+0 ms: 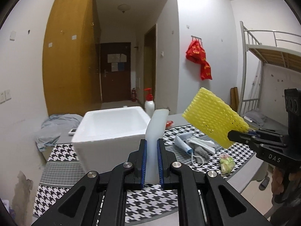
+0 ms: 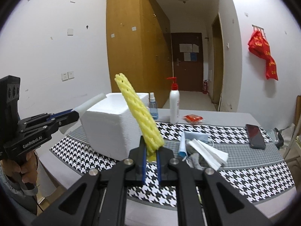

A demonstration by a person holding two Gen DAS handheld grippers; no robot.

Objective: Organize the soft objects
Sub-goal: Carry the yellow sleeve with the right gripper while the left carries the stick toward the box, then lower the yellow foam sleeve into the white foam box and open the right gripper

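Observation:
My left gripper (image 1: 152, 143) is shut on a white foam sheet (image 1: 156, 126), held upright in front of the white foam box (image 1: 105, 131). My right gripper (image 2: 150, 146) is shut on a yellow foam net sleeve (image 2: 137, 113), held in the air to the right of the box (image 2: 109, 130). The sleeve also shows in the left wrist view (image 1: 212, 118), with the right gripper (image 1: 235, 134) behind it. The left gripper (image 2: 73, 114) with the white sheet (image 2: 88, 101) shows at the box's left side. Face masks, tissue and a grey sock (image 2: 199, 150) lie piled on the houndstooth cloth (image 2: 244, 173).
A white pump bottle (image 2: 174, 103), a blue spray bottle (image 2: 152, 107) and a red packet (image 2: 193, 118) stand behind the pile. A black phone (image 2: 255, 136) lies at the right. A green crumpled wrapper (image 1: 226, 163) lies near the table's right edge. A bunk bed (image 1: 267, 60) stands at the right.

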